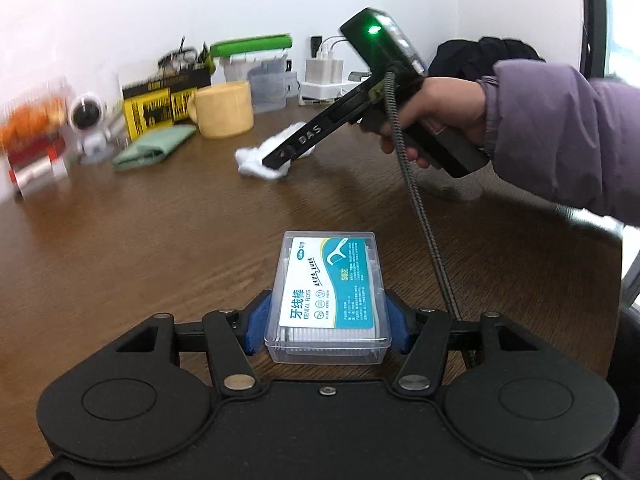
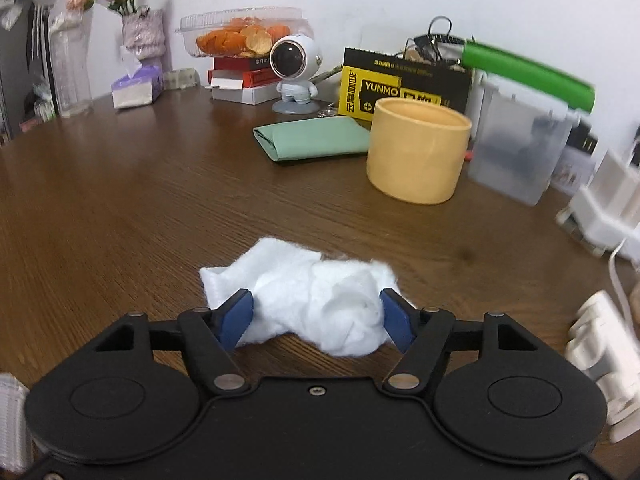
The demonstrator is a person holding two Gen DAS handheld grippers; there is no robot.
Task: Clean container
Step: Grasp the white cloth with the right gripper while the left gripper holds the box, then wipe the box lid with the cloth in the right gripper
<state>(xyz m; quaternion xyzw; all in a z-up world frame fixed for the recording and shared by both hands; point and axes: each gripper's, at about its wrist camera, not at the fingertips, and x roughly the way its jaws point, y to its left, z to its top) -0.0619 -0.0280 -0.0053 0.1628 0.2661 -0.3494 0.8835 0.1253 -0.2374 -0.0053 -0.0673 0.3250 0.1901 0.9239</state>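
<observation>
- The container (image 1: 328,300) is a small, clear, hard plastic box, rectangular with rounded corners; a glossy teal and white label covers its lid and rows of thin white floss picks show through its near wall.
- It sits low over the wood-grain table (image 1: 140,240), near the near edge, pinched at its two long sides by the left gripper (image 1: 327,320), whose blue pads press flat on the plastic.
- Farther across the table, toward the middle, lies a wad of white cotton (image 2: 312,300), soft, fluffy and crumpled, with frayed edges.
- The right gripper (image 2: 316,316) is lowered over that wad; its blue pads stand part way spread, one at each end of the cotton. Whether they already press it, I cannot tell.
- A hand (image 1: 436,116) in a purple, puffy sleeve (image 1: 560,136) holds that gripper's black handle, from which a braided grey cable (image 1: 424,220) hangs.
- The table top is brown, matt, with fine dark grain lines.
- Toward the far edge stand a smooth pale yellow cylinder cup (image 2: 416,148), a folded mint green pouch (image 2: 312,138), a black and yellow carton (image 2: 404,84), a frosted plastic box with a green lid (image 2: 520,152), and a rounded white astronaut figure (image 2: 294,72).
- At the far left corner are a purple tissue pack (image 2: 136,88) and a clear ribbed vase (image 2: 72,72).
</observation>
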